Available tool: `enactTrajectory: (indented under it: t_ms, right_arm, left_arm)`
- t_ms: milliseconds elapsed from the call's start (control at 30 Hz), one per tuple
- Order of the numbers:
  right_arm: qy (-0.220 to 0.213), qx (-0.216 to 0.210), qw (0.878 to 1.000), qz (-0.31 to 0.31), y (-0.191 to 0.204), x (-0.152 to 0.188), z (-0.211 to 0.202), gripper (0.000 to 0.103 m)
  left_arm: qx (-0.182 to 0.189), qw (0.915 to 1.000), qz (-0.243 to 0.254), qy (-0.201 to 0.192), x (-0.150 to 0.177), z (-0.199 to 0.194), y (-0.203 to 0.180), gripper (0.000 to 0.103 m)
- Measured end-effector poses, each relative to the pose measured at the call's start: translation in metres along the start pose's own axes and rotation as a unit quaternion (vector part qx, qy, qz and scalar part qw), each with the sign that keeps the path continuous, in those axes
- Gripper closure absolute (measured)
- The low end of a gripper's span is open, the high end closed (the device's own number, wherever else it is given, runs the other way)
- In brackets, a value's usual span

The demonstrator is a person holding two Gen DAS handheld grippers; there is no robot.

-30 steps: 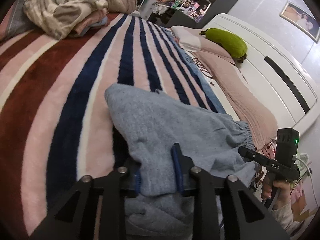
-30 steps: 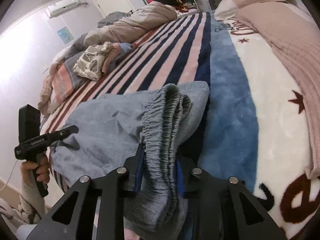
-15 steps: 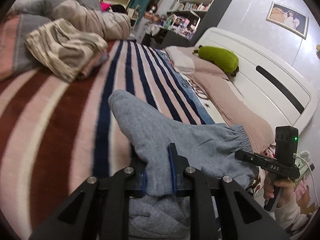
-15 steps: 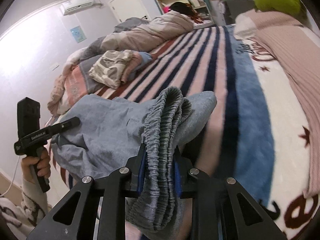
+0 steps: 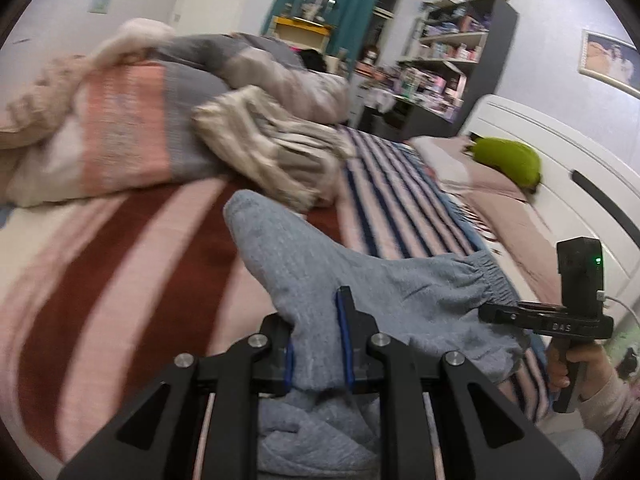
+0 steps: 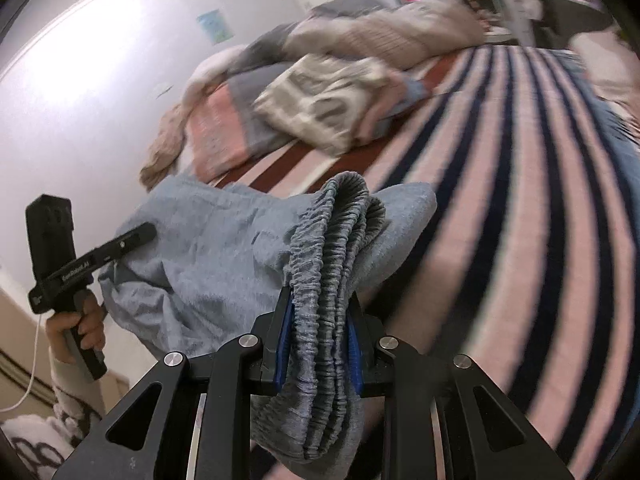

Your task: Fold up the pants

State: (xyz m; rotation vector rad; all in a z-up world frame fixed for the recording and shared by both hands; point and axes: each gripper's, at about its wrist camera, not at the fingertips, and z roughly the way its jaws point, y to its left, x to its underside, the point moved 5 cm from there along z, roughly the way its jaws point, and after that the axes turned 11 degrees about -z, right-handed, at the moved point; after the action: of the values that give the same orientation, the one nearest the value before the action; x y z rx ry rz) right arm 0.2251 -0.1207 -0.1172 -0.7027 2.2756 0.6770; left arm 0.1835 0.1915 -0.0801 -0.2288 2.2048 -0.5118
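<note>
Grey-blue pants, held above the striped blanket of the bed near its edge. The left gripper pinches a folded fabric edge; the right gripper pinches the bunched elastic waistband, and the cloth spans between the two. Beyond lie a patterned folded garment and piled bedding; a green pillow rests against the white headboard.

2 hand-held grippers clamped, raised
</note>
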Motion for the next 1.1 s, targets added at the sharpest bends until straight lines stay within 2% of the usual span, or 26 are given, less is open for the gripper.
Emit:
enactTrajectory:
  t_ms: [200, 400, 533, 833, 1100]
  right_arm:
    - [0.026, -0.038, 0.998, -0.052, 0.043, -0.029, 0.061, 0.085]
    - [0.042, -0.062, 0.994, -0.078, 0.079, -0.042, 0.102, 0.085]
    - [0.044, -0.077, 0.993, -0.082, 0.096, -0.048, 0.123, 0.085]
    - [0.064, -0.085, 0.992, -0.072, 0.096, -0.050, 0.152, 0.085]
    - [0.088, -0.077, 0.991, -0.066, 0.086, -0.038, 0.168, 0.084]
  left_arm:
    - [-0.070, 0.9972, -0.022, -0.018, -0.015, -0.010, 0.066, 0.089]
    - [-0.133, 0.9905, -0.017, -0.027, -0.032, -0.011, 0.111, 0.089]
    - [-0.154, 0.9873, -0.029, -0.027, -0.043, -0.011, 0.132, 0.089]
    - [-0.213, 0.9768, -0.025, -0.005, -0.041, 0.015, 0.166, 0.089]
    - [-0.235, 0.9715, -0.031, 0.013, -0.027, 0.035, 0.187, 0.084]
